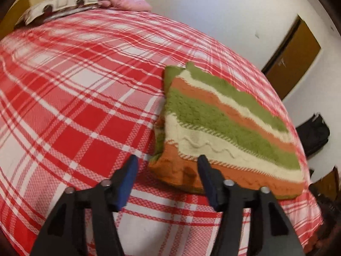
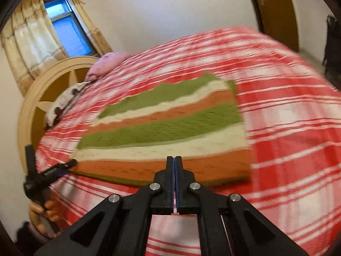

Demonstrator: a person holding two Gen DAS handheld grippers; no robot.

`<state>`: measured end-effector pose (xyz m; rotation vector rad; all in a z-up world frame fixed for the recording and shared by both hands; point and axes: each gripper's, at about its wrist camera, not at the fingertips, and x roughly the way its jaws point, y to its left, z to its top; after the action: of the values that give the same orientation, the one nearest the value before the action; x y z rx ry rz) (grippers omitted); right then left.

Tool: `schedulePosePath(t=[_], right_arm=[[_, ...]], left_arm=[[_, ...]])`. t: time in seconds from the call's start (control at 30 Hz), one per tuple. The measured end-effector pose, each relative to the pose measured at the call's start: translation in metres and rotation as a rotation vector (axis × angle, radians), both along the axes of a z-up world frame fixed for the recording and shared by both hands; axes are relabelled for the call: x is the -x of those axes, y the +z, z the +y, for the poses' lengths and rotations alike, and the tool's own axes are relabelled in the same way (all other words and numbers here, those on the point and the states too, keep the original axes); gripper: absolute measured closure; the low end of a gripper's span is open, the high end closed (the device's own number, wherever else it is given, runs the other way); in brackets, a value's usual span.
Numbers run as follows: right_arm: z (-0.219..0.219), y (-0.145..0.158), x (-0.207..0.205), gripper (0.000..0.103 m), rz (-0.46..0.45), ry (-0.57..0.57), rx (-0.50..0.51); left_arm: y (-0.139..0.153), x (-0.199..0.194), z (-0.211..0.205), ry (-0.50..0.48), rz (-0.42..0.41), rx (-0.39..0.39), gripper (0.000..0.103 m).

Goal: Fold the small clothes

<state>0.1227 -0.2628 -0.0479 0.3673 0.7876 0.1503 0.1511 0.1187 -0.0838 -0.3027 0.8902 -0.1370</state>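
Judging the striped knit garment [image 1: 223,128] folded, lying right of centre on the plaid bed [image 1: 74,106], I see my left gripper [image 1: 168,168] wide at its corner, right gripper [image 2: 174,162] pinched empty; next, tidy edges.

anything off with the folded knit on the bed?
Mostly tidy. The green, orange and cream striped knit garment lies folded, but a green under-layer sticks out past its far left corner, so edges aren't flush.

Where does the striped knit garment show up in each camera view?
Left wrist: striped garment lies right of centre, its orange corner between the open left hand-held gripper fingers.
Right wrist: centre, beyond the shut right hand-held gripper.
Shared landmark: pink pillow by the headboard.
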Motion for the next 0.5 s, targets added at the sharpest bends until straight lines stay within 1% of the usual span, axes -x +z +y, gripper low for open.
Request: schedulePosePath(t=[0.03,0.13,0.2,0.23,0.33,0.37,0.5], right_arm=[[0.003,-0.002,-0.007,0.102,0.014,0.011,-0.036],[0.017,-0.015,-0.031,0.102,0.067,0.076,-0.243],[0.025,-0.023,-0.043,0.102,0.085,0.091,-0.316],[0.032,-0.024,-0.048,0.102,0.086,0.096,-0.320],[0.053,-0.029,-0.067,0.102,0.102,0.124,-0.306],[0.058,-0.031,-0.071,0.102,0.114,0.118,-0.283],[0.086,-0.049,-0.086,0.102,0.149,0.092,-0.030]], left_arm=[[0.000,-0.001,0.000,0.003,0.000,-0.001,0.042],[-0.002,-0.003,0.000,0.004,-0.005,-0.006,0.042],[-0.004,-0.004,0.000,0.009,-0.008,0.003,0.041],[-0.005,-0.005,0.000,0.011,-0.008,0.003,0.041],[-0.006,-0.006,-0.003,0.004,-0.014,-0.019,0.042],[-0.005,-0.005,-0.004,0.001,-0.016,-0.025,0.042],[-0.006,-0.006,-0.004,-0.007,-0.022,-0.033,0.041]])
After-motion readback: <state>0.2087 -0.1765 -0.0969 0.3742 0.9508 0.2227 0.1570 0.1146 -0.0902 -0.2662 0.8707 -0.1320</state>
